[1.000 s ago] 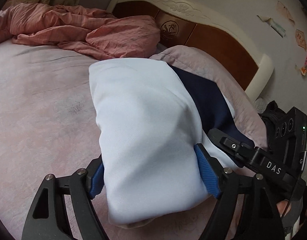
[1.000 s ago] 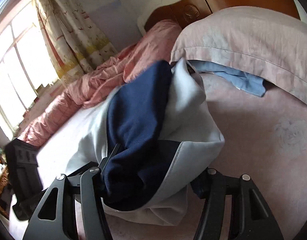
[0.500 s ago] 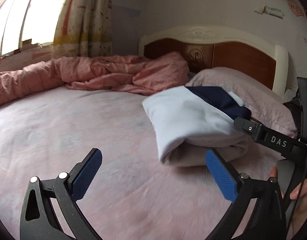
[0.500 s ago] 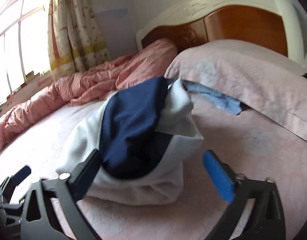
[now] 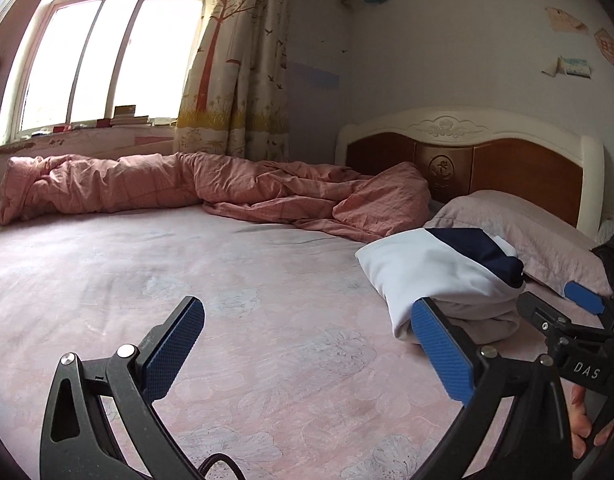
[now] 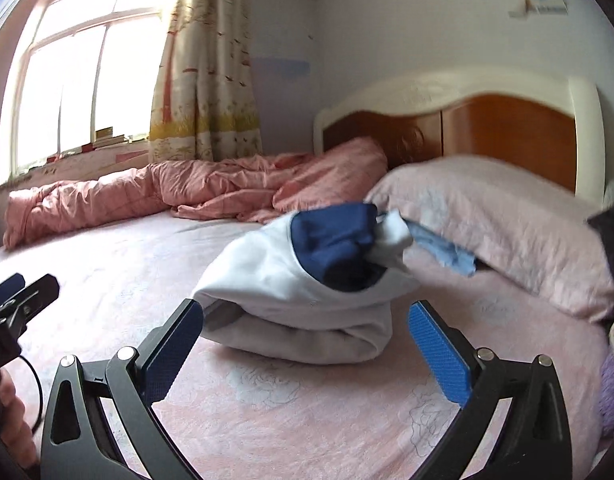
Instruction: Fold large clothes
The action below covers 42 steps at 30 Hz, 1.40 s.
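Two grippers, both with jaws spread wide and nothing between the pads. The left gripper point(image 5: 307, 344) hangs over bare sheet, its jaws having just opened, and the folded garment point(image 5: 439, 276) lies off to its right, clear of it. The right gripper point(image 6: 307, 344) faces the same bundle point(image 6: 307, 300) head-on; its jaws have just opened too, and the cloth sits just beyond the blue pads point(image 6: 439, 352), apparently untouched — though the fisheye makes the gap at the near edge hard to judge.

The garment is a white piece with a navy panel, folded into a thick, compact stack. It rests on the pink bedsheet point(image 5: 187, 280), close against the pillow point(image 5: 519, 228) near the headboard point(image 5: 507, 160). A strip of light blue cloth point(image 6: 443, 248) pokes out from under the pillow behind it. A crumpled pink quilt point(image 5: 227, 188) is heaped along the far side of the bed, under the window.

Judging by how things lie, the folding of this piece looks finished and the step in hand is the release — the bundle set down and let go. The navy part on top is a little bunched, so the stack may not stay tidy if knocked. The next move calls for drawing both grippers clear without catching the top layer, then looking for another large garment; none lies spread on the sheet in either view.
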{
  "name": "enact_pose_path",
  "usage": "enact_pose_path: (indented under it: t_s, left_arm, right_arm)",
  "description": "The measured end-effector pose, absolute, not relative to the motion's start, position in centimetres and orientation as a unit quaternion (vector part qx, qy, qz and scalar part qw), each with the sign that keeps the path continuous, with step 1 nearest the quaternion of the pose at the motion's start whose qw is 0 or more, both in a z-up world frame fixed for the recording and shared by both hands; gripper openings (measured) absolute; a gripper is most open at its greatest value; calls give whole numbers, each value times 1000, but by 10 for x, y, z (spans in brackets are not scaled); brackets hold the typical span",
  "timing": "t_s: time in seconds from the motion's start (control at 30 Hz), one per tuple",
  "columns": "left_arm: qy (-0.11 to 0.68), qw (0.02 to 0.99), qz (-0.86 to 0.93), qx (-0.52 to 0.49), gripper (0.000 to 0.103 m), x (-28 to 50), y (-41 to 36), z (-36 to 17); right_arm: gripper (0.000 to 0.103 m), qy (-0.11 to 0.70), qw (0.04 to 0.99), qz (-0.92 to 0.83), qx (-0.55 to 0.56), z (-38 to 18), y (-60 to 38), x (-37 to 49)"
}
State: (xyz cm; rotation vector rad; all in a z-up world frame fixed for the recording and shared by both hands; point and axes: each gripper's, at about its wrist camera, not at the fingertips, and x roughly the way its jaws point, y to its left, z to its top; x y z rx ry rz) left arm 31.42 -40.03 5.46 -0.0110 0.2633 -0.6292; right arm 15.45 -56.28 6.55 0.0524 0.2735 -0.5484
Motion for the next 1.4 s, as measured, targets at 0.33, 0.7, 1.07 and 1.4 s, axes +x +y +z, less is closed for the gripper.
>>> enact_pose_path:
  t_s: [0.33, 0.7, 1.07, 1.4]
  left_arm:
    - [128, 947, -295, -19, 103, 315, -393, 57]
    - [103, 951, -293, -5, 103, 303, -394, 59]
    - [112, 950, -292, -3, 103, 305, -397, 59]
    - [109, 950, -293, -3, 103, 305, -395, 58]
  right_arm:
    - [103, 145, 952, -270, 6, 68, -552, 160]
    - [103, 146, 952, -269, 24, 66, -560, 158]
    - [103, 143, 951, -270, 42, 64, -565, 152]
    - [103, 151, 951, -265, 44, 64, -565, 155]
